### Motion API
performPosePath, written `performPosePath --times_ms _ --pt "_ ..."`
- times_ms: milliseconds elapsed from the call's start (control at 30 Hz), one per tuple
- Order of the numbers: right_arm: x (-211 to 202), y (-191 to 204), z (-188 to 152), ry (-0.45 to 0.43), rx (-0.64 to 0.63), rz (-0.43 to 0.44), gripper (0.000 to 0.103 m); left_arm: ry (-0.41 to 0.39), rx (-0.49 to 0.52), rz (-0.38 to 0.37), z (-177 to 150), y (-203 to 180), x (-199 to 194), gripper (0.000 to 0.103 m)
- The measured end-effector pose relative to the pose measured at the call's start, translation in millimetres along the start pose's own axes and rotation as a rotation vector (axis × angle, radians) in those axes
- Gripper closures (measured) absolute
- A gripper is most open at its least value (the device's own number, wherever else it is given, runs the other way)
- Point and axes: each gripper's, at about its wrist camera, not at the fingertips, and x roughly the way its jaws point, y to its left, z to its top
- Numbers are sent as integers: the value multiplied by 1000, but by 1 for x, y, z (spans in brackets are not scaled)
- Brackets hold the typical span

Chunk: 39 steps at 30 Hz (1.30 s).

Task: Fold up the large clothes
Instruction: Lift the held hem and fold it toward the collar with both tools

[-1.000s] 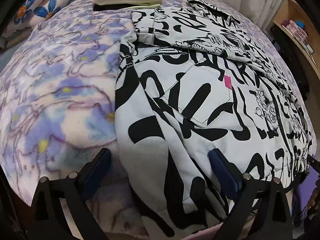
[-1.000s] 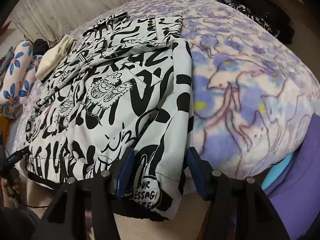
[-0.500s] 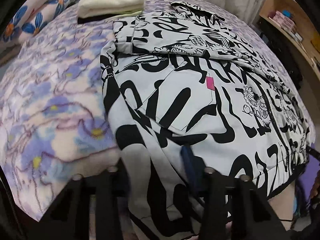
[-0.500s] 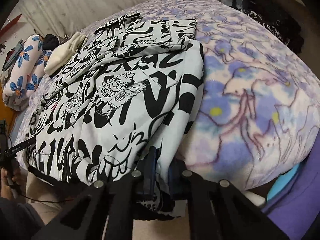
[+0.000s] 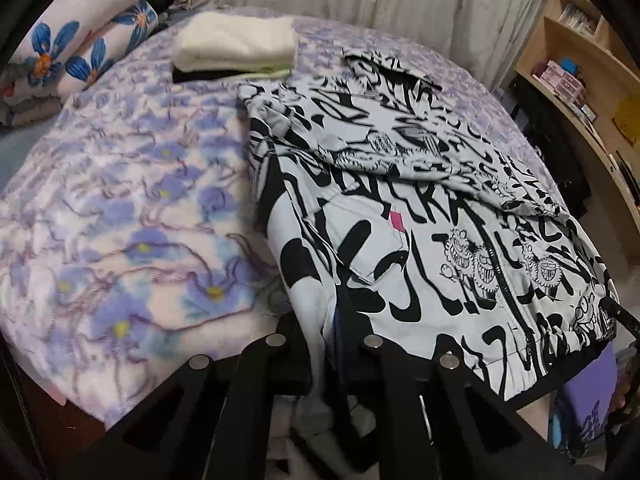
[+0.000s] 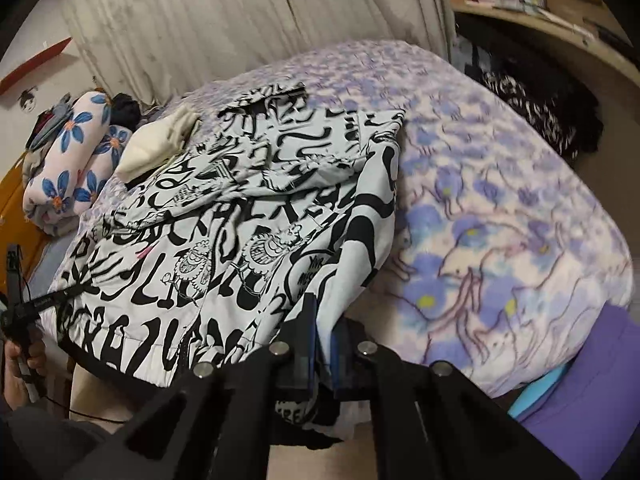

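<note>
The black-and-white printed jacket point(image 5: 420, 216) is lying on the bed point(image 5: 120, 220), zipped front facing up, with its hem overhanging the near edge and its collar end pointing away toward the curtain point(image 5: 360, 4). Its long axis is running from the holder straight out across the mattress. The left gripper point(image 5: 328, 344) is clenching the hem at the garment's left corner; cloth is showing pinched between the jaws. The right gripper point(image 6: 322, 340) is likewise clamping the hem at the right corner, its blue pads point(image 6: 308, 332) pressing fabric between them. Both corners are appearing raised off the mattress edge, while the rest of the jacket is resting flat. The body of the garment is extending forward and away from both grippers; neither hand is appearing nearer to the collar end. In the inspector's judgement, the coming move is carrying the hem forward along that axis, toward the collar. A folded cream item point(image 5: 236, 46) is sitting beyond the jacket's left shoulder, near the flowered pillows point(image 5: 80, 36).
</note>
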Motion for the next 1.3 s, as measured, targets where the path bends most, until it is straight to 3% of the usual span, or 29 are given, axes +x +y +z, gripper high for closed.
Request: performPosePath --times_ms 167,467,567,633,767,867,933,1033,1100,1133,1233,1300 --pt "-12 1 -8 11 -14 8 99 22 -3 17 -9 12 -16 100" --pt "18 -18 -17 69 30 10 99 107 -50 -50 -20 32 25 93" --pt "27 -24 -22 96 48 13 99 137 -91 -78 -25 41 37 71" --pt "34 -29 -27 118 60 17 99 139 -127 -86 -28 47 42 49" --pt "45 -37 -37 163 89 33 95 150 -132 -114 -33 48 52 42" --pt "53 -45 -43 193 121 45 92 152 -63 -98 -37 40 55 38" --pt "59 -50 -47 214 146 65 84 153 -14 -94 -39 32 57 36" --pt "65 -54 -52 231 160 83 70 154 41 -76 -40 24 61 36" --pt "69 -54 -54 237 166 92 69 147 58 -77 -39 20 62 38" --pt "71 -54 -54 241 169 96 69 140 68 -89 -38 19 61 52" --pt "74 -53 -54 248 171 108 67 137 99 -95 -36 16 60 76" --pt "74 -49 -52 247 145 105 71 134 119 -102 -33 13 58 84"
